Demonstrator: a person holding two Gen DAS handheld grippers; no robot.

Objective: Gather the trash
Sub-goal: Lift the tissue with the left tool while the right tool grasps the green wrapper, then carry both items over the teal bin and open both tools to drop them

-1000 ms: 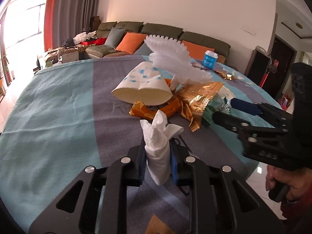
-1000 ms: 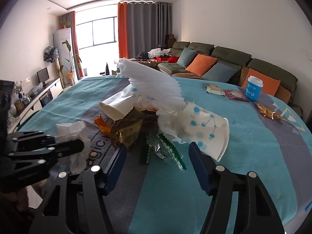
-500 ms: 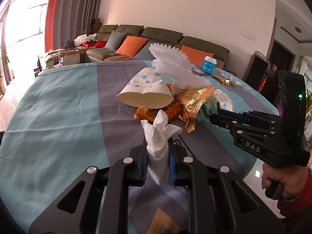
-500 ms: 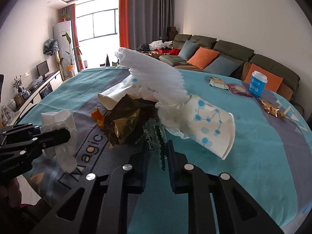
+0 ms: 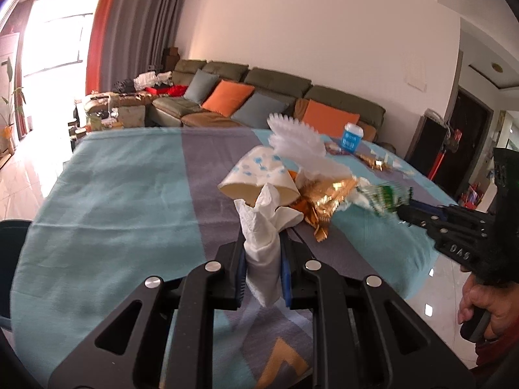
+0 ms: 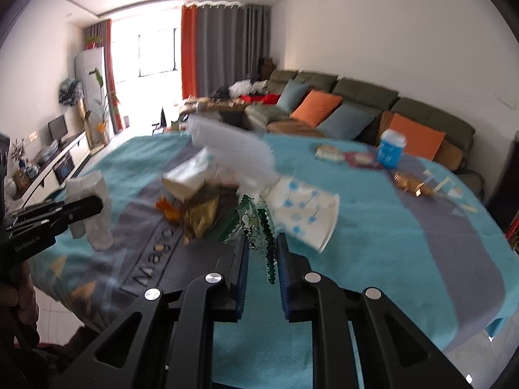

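My left gripper (image 5: pixel 261 253) is shut on a crumpled white tissue (image 5: pixel 262 227) that stands up between its pads, lifted above the table. My right gripper (image 6: pixel 262 253) is shut on a green and white wrapper (image 6: pixel 256 227), also raised; in the left wrist view it (image 5: pixel 405 211) comes in from the right with the wrapper (image 5: pixel 384 196) at its tip. Behind them lies the trash pile: a paper cup with blue dots (image 5: pixel 259 178), a white fluted paper (image 5: pixel 298 142), a gold foil wrapper (image 5: pixel 324 201) and a second dotted cup (image 6: pixel 305 210).
The table wears a teal and grey cloth (image 5: pixel 129 194). At its far side stand a blue tub (image 6: pixel 391 149) and more wrappers (image 6: pixel 412 184). A person's hand (image 5: pixel 486 308) holds the right gripper's handle. A sofa with cushions (image 5: pixel 259 100) is behind.
The right gripper's jaws closed on the green wrapper and lifted it away from the pile. The left gripper rose with the tissue still in it.
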